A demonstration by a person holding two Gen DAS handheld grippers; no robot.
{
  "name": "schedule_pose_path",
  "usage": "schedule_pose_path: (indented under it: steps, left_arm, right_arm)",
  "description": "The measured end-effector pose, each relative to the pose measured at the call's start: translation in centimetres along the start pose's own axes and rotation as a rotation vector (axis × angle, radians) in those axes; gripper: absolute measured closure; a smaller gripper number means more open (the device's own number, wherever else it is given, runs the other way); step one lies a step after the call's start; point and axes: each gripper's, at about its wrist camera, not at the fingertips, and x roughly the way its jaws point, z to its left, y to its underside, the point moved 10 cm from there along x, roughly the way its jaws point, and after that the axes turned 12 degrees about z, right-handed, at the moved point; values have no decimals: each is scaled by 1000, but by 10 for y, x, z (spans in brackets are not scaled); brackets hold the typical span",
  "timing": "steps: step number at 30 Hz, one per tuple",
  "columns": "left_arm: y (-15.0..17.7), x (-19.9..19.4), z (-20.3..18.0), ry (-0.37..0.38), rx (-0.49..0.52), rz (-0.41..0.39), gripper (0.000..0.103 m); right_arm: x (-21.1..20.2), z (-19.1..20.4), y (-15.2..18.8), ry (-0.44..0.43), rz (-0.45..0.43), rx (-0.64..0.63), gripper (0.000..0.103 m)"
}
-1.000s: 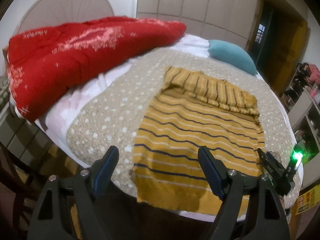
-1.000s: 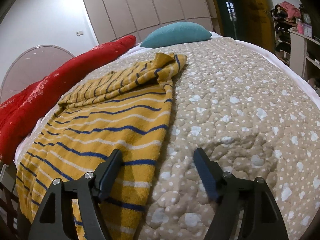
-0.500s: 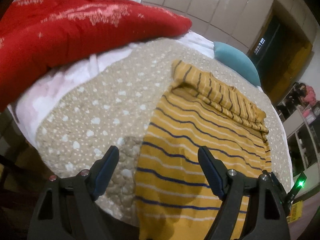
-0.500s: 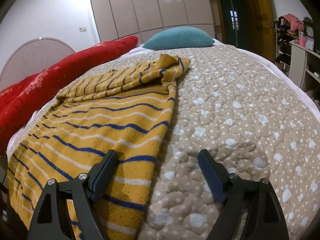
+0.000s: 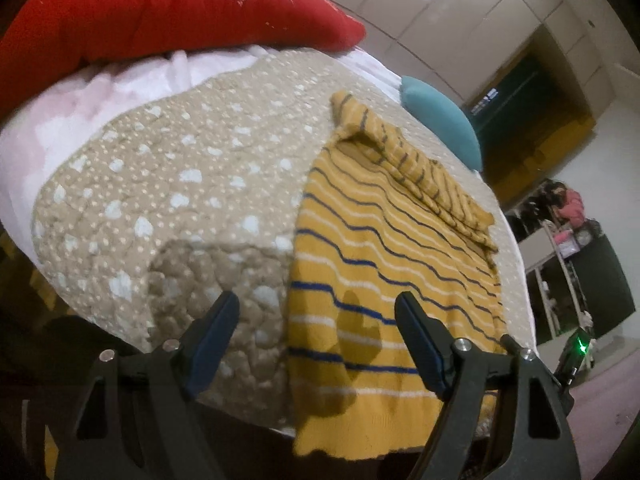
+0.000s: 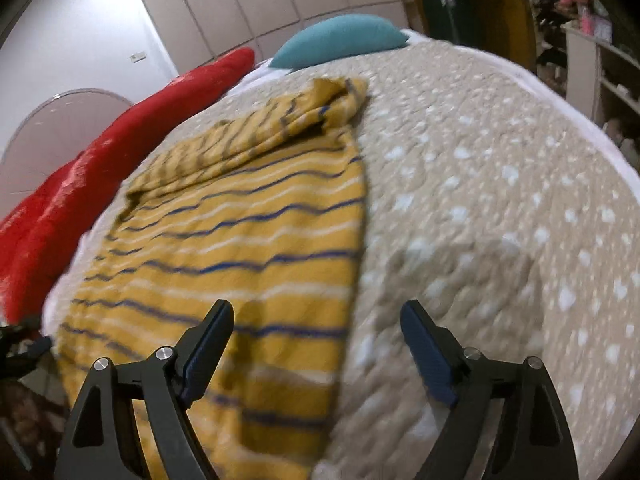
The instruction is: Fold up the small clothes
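I find the yellow striped garment [image 5: 384,264] lying flat on the beige spotted quilt [image 5: 168,200], its upper part folded down across itself at the far end and its near hem hanging over the bed's edge. My left gripper [image 5: 318,316] hovers above that near edge, straddling the garment's left border: one finger is over bare quilt, the other over the yellow knit. Its jaws have just been closing a little, yet they stand well apart, with nothing pressed between the pads. My right gripper [image 6: 316,322] hovers over the garment's opposite border, its left finger above the stripes and its right finger above the quilt. Its jaws have just been opening and now stand very wide, gripping nothing. Whether either set of fingertips touches the cloth I cannot tell; the right view is blurred. A red blanket [image 5: 160,12] lies heaped along the far left side of the bed, and a teal pillow [image 6: 340,44] sits beyond the garment's folded end.
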Motion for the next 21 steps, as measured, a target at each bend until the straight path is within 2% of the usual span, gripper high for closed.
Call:
schedule_pose_path:
  steps: [3,5,7,10,11,12,14,15,18,21]
  left_arm:
    - [2,10,-10,43,14,23,36]
    - [3,21,-17,59,22,44,36]
    - [7,33,-18,40,25,66,36]
    - [11,40,-20,-15,59,52,36]
    - [13,40,-21,-30,76,45,46]
    - [15,39,-20,-46,87,43,65]
    - [19,39,-13,-75,89,46,84]
    - [21,37,-9,-61,78,48,86]
    - [32,32,2,6,36,64,86]
    - [42,32,8,46,16,75,82]
  right_arm:
    - [-1,20,13,-112,44,-13,19]
    - [5,31,23,-146,76,-31,21]
    - [5,35,27,-145,78,-50,23]
    - [2,39,34,-233,97,-41,32]
    - [1,40,36,-265,106,-32,36]
    - [1,40,41,-329,126,-7,39]
    - [0,37,47,-423,148,41,43]
    - [0,35,50,-468,158,67,45]
    - [2,32,60,-576,193,126,46]
    - [6,34,72,-624,223,139,46]
